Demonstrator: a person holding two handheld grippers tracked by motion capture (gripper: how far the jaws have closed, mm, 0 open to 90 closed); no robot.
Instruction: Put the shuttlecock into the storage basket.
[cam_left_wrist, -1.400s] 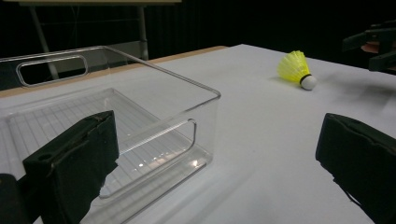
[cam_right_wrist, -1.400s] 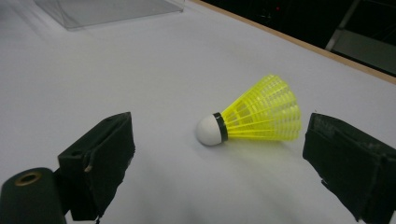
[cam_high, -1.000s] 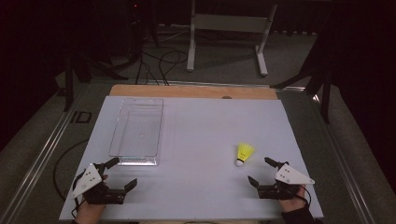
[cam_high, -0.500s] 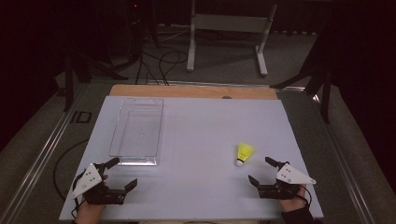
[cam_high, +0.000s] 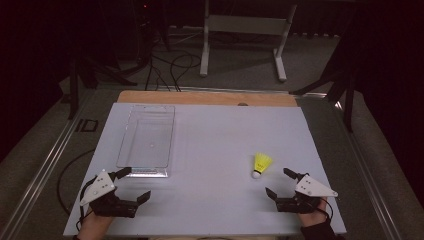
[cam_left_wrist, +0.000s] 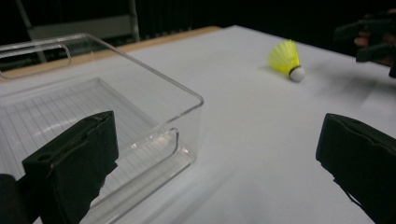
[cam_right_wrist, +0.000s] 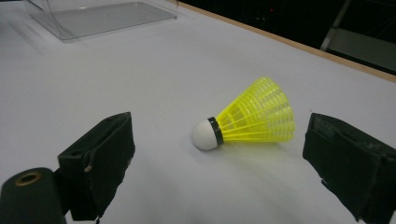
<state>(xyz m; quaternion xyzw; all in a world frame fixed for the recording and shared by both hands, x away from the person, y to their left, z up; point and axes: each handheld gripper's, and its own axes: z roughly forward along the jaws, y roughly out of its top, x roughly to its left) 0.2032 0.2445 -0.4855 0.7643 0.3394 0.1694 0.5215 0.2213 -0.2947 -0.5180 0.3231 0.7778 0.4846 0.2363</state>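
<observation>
Your right gripper (cam_high: 281, 183) sits at the lower right of the high view with its jaws spread wide and nothing between them, and the yellow shuttlecock (cam_high: 261, 164) lies on its side on the white table (cam_high: 225, 135) just above and left of it, near but not touching. In the right gripper view the shuttlecock (cam_right_wrist: 247, 117) rests in the middle of the frame beyond the two black jaws, its white cork pointing left and its skirt fanning right, so your opening is already lined up across it; that looks like the reason you hold the tool low and level here. Your left gripper (cam_high: 131, 183) waits at the lower left of the high view, jaws likewise apart and empty, just below the near short end of the clear plastic tray (cam_high: 127, 145). In the left gripper view the tray (cam_left_wrist: 154, 84) fills the left half and one jaw stands in front of its wall, which suggests you keep that hand ready to steady the tray. The tray is empty, so it reads as the likely place for the shuttlecock.
</observation>
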